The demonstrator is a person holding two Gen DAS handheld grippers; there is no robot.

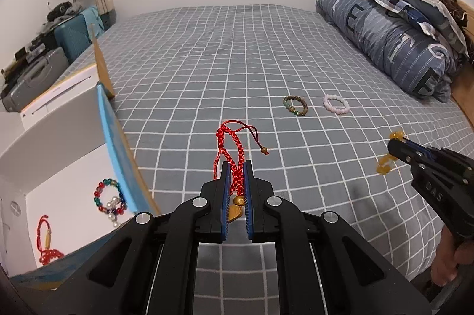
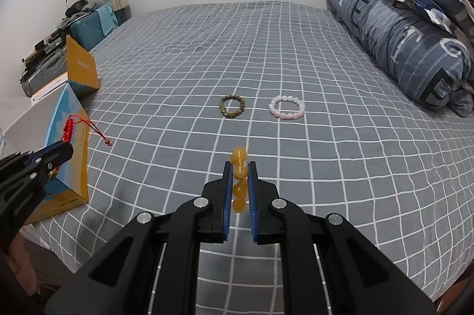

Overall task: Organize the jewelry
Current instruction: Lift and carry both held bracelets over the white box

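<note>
My left gripper [image 1: 236, 166] is shut on a red braided cord bracelet [image 1: 234, 149] with a gold charm, held above the bed next to the open box [image 1: 112, 137]. It also shows in the right wrist view [image 2: 69, 129]. My right gripper [image 2: 240, 166] is shut on a yellow bead bracelet [image 2: 239, 175]; it also shows in the left wrist view [image 1: 385, 164]. A brown bead bracelet [image 2: 232, 106] and a pink bead bracelet [image 2: 286, 107] lie on the bed. Inside the box lie a multicoloured bead bracelet [image 1: 109, 198] and another red cord bracelet [image 1: 47, 241].
The bed has a grey checked sheet [image 2: 266, 48]. A rolled blue quilt and pillows [image 2: 408, 27] lie along the right side. The box has blue and yellow flaps [image 2: 74, 155] at the bed's left edge. Suitcases and clutter [image 1: 53, 48] stand at far left.
</note>
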